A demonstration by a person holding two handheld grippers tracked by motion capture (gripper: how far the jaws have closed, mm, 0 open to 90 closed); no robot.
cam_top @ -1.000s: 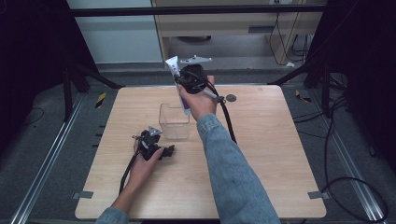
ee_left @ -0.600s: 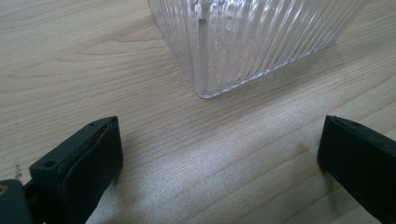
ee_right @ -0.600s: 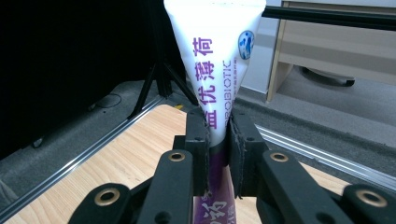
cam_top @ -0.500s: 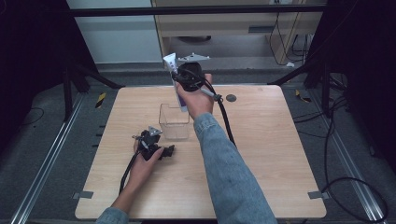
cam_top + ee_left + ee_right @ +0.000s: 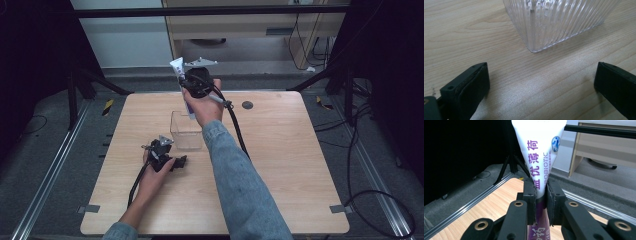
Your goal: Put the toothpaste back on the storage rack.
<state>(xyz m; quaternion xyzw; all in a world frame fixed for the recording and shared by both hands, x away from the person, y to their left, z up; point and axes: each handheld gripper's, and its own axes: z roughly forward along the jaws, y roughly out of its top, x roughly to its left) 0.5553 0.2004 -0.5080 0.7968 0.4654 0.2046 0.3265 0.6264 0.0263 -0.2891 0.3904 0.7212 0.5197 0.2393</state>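
Note:
A white tube with purple lettering (image 5: 539, 152) stands upright between the jaws of my right gripper (image 5: 540, 195), which is shut on it. In the high view the right gripper (image 5: 189, 100) holds the tube (image 5: 178, 67) in the air above the far rim of a clear ribbed plastic box (image 5: 186, 131). My left gripper (image 5: 176, 161) rests on the wooden table (image 5: 280, 165) just in front of the box, its jaws wide open with nothing between them. One corner of the box (image 5: 554, 22) stands just beyond the left gripper (image 5: 541, 82).
A small dark round spot (image 5: 247, 105) lies at the table's far side, right of the box. A black cable (image 5: 239, 135) trails from the right gripper across the table. Metal rails (image 5: 50, 180) and dark stands flank the table.
The right gripper with the tube has shifted slightly left and a little higher over the box. The left gripper has kept still.

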